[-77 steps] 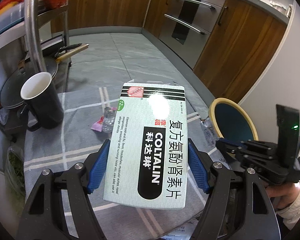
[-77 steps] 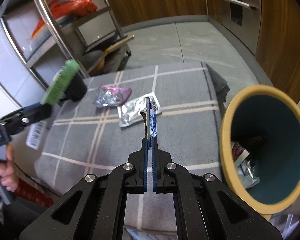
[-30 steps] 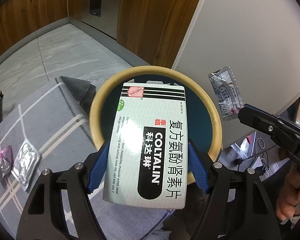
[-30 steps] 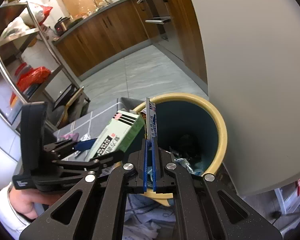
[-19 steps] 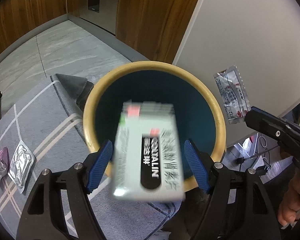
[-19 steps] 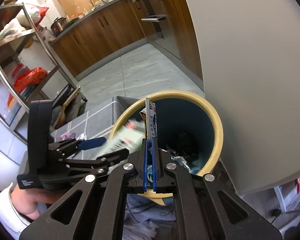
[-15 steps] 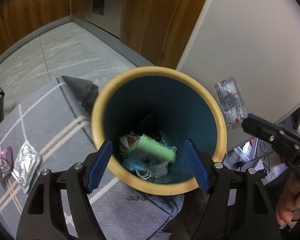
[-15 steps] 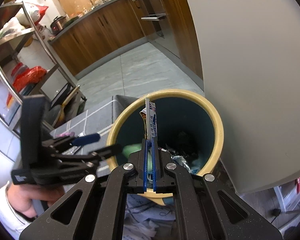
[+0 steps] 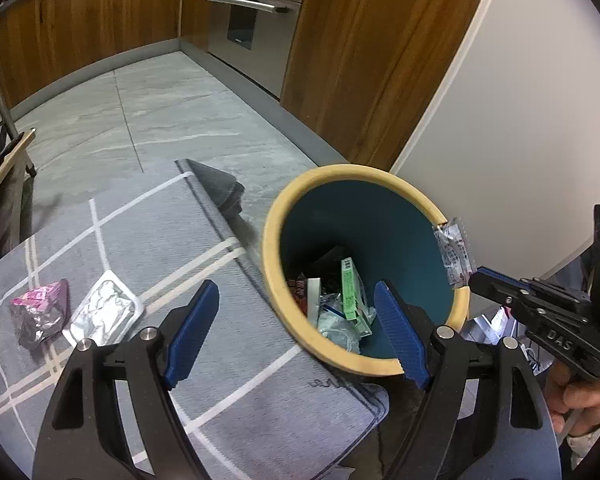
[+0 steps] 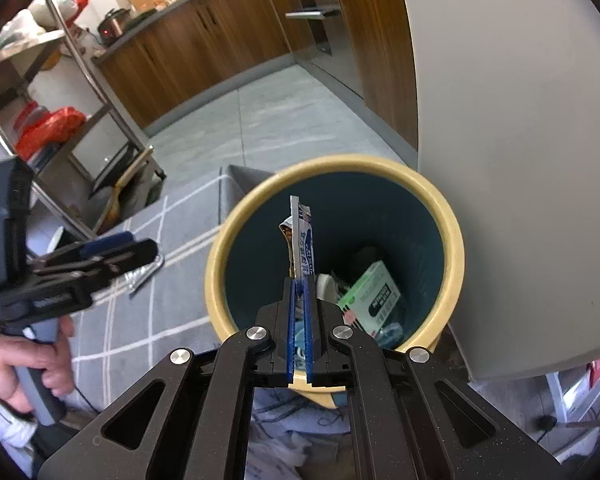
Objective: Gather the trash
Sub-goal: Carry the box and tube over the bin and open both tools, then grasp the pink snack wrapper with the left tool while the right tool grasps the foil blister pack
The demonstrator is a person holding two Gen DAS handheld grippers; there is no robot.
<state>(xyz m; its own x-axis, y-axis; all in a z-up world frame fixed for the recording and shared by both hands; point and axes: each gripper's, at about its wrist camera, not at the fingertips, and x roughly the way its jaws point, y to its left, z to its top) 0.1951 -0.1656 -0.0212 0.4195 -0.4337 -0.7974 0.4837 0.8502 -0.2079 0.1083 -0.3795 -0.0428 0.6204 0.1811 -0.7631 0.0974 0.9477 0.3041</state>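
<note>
A teal bin with a yellow rim [image 9: 269,240] [image 10: 454,240] stands at the edge of a grey checked mat [image 9: 148,236]. The green medicine box [image 9: 350,290] [image 10: 370,290] lies inside it among other trash. My left gripper [image 9: 296,336] is open and empty, just left of the bin's near rim. My right gripper [image 10: 299,284] is shut on a white and blue wrapper [image 10: 303,240] [image 9: 454,256] and holds it upright over the bin's mouth. A silver foil packet [image 9: 102,314] and a pink wrapper [image 9: 40,312] lie on the mat.
A white wall panel [image 10: 520,160] stands right beside the bin. Wooden cabinets and an oven [image 9: 252,20] line the far side of the grey floor. A metal shelf rack [image 10: 60,100] with a red bag stands at the left.
My left gripper carried the green medicine box from the mat to over the bin, opened and dropped it in. My right gripper carried the wrapper from the mat to over the bin.
</note>
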